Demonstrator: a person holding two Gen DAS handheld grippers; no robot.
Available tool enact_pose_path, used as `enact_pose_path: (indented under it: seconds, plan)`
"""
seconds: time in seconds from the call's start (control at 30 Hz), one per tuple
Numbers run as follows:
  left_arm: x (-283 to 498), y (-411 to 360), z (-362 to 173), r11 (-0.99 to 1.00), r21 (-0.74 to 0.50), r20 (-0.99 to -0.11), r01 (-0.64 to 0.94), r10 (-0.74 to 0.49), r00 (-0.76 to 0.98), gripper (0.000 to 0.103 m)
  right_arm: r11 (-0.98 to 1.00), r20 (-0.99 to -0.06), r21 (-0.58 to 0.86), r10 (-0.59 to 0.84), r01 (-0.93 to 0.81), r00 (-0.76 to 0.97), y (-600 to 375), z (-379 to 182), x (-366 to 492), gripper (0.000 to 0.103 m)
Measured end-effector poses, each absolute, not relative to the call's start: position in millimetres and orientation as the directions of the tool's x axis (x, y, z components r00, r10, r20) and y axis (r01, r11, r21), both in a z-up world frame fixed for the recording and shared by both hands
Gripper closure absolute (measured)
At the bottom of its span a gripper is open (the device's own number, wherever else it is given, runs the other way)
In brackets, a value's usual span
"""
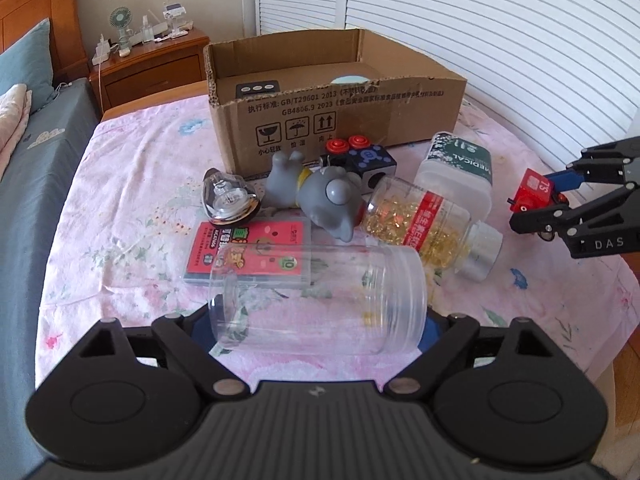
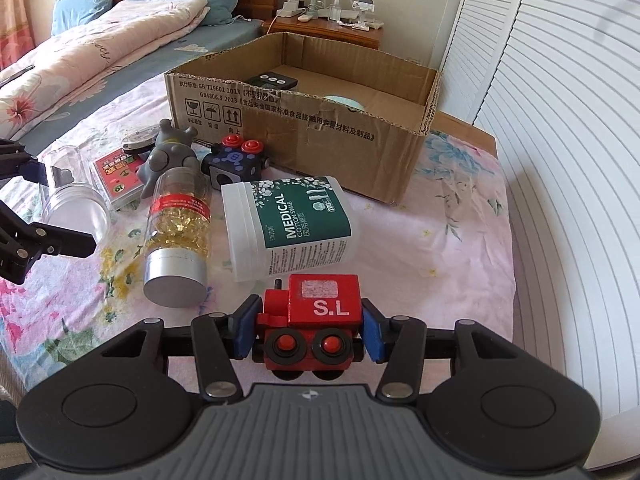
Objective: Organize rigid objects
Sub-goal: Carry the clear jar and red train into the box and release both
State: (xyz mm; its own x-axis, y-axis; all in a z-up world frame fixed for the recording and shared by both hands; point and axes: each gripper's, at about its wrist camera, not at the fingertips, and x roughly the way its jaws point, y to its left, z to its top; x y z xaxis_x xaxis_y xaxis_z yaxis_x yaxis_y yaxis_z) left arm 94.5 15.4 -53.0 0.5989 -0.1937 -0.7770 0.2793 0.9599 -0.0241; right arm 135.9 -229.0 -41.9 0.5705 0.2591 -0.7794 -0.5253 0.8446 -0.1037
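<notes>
Pads of the right gripper (image 2: 308,334) are pinching the red toy train (image 2: 316,320), short of the cardboard box (image 2: 304,152); left gripper (image 1: 320,320), spread, is straddling the clear jar (image 1: 320,300). Carrying the train over the box rim looks next.

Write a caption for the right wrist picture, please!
Right gripper clamps a red toy train above the flowery cloth, facing the cardboard box.

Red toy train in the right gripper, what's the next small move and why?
Probably carry the red toy train up and over into the cardboard box. The right gripper is shut on it, blue fingers pressing both sides, and the box stands open just beyond the cotton swab tub.
</notes>
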Motion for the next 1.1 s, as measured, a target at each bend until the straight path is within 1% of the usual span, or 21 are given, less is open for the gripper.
enact_pose_path:
  seconds: [0.3, 0.5, 0.63, 0.8, 1.03, 1.1]
  plan:
    - [107.8, 21.5, -15.8, 0.928, 0.002, -0.767, 0.372, -0.238, 0.596, 0.013, 0.835, -0.746, -0.113, 0.287, -0.539, 0.600, -226.3, -6.9, 141.9, 0.046]
    - [140.0, 21.0, 16.7, 0.918, 0.011, -0.733, 0.396, -0.262, 0.627, 0.013, 0.830, -0.708, -0.126, 0.308, -0.543, 0.635, -217.9, 16.0, 156.4, 0.046]
    - [174.3, 15.2, 34.7, 0.923, 0.037, -0.693, 0.383, -0.252, 0.676, 0.013, 0.830, -0.680, -0.134, 0.321, -0.542, 0.659, -210.8, 32.2, 171.2, 0.046]
    - [221.3, 7.1, 36.2, 0.935, 0.029, -0.683, 0.352, -0.239, 0.690, 0.013, 0.831, -0.659, -0.146, 0.323, -0.536, 0.680, -202.3, 48.2, 192.6, 0.046]
    - [260.0, 3.0, 15.9, 0.952, 0.022, -0.691, 0.304, -0.205, 0.693, 0.013, 0.837, -0.652, -0.149, 0.317, -0.527, 0.688, -192.8, 57.3, 222.3, 0.046]
    - [262.9, 4.2, 9.1, 0.952, 0.002, -0.696, 0.306, -0.218, 0.684, 0.009, 0.836, -0.657, -0.150, 0.315, -0.528, 0.685, -189.8, 56.6, 229.7, 0.046]
